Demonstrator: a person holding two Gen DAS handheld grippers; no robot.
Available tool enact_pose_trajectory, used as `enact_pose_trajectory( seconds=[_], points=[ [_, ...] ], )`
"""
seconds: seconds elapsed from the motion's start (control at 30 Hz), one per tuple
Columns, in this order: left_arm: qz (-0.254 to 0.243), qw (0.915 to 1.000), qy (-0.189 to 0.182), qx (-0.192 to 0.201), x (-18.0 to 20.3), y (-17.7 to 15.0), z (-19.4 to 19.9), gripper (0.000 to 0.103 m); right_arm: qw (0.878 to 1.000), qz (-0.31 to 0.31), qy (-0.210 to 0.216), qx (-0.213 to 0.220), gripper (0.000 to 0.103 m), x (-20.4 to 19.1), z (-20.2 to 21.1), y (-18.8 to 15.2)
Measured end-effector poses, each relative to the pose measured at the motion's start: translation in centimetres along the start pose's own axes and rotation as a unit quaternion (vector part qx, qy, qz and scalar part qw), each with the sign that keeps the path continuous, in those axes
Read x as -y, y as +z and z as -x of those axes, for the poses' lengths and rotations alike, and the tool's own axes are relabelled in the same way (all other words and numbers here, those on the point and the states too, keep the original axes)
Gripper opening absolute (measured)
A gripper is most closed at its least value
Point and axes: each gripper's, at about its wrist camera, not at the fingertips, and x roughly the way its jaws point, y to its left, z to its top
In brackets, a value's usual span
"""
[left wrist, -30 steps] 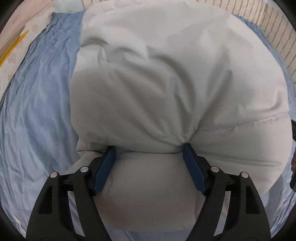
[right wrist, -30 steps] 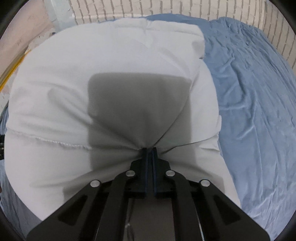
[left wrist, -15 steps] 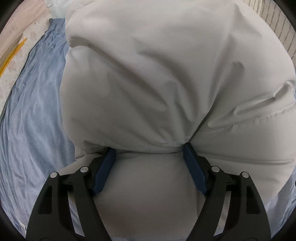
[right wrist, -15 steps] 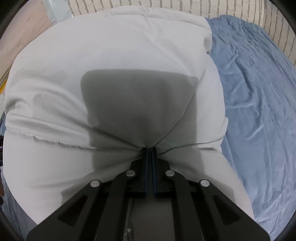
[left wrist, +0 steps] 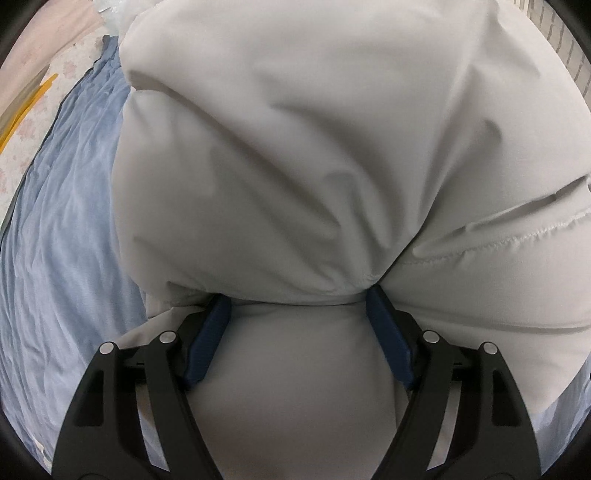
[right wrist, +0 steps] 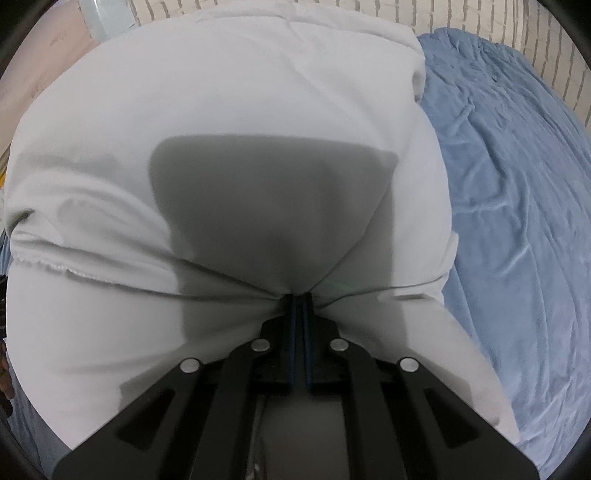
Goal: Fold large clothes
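Observation:
A large, puffy white garment (left wrist: 314,166) fills the left wrist view and shows in the right wrist view (right wrist: 229,122), lifted over a blue sheet. My left gripper (left wrist: 298,299) has its jaws wide apart with a thick padded fold bulging between the blue pads. My right gripper (right wrist: 300,297) is shut on a pinched fold of the white garment, cloth gathering into the closed blue pads. A stitched seam (left wrist: 517,236) runs to the right of the left gripper.
A wrinkled blue sheet (right wrist: 517,184) covers the bed to the right and shows at the left in the left wrist view (left wrist: 62,221). A white brick-pattern wall (right wrist: 480,22) stands behind. A floral cloth with yellow strips (left wrist: 33,96) lies far left.
Both grippers have moved forward and up with the garment. The white cloth now bulges higher and closer, covering more of the blue sheet. The hold of each gripper is unchanged.

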Motion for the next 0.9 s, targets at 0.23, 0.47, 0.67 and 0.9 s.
enact_pose_trajectory(
  seconds=[0.23,0.47,0.67,0.9],
  points=[
    [0.009,0.9999,0.011,0.004,0.9,-0.5,0.2,0.077,1.000,-0.007,-0.008,-0.007,0.004,-0.1,0.4,0.5],
    [0.021,0.9986,0.026,0.041,0.1,-2.9,4.6,0.078,0.998,-0.044,0.051,0.017,0.054,3.5,4.7,-0.8],
    [0.078,0.9926,0.018,0.091,-2.2,-5.9,9.1,0.100,0.990,-0.036,-0.001,0.137,0.097,6.5,10.6,-2.6],
    [0.104,0.9905,0.034,0.084,-3.3,-7.9,8.2,0.100,0.993,-0.101,0.035,0.053,0.101,9.5,4.9,-3.7]
  ],
)
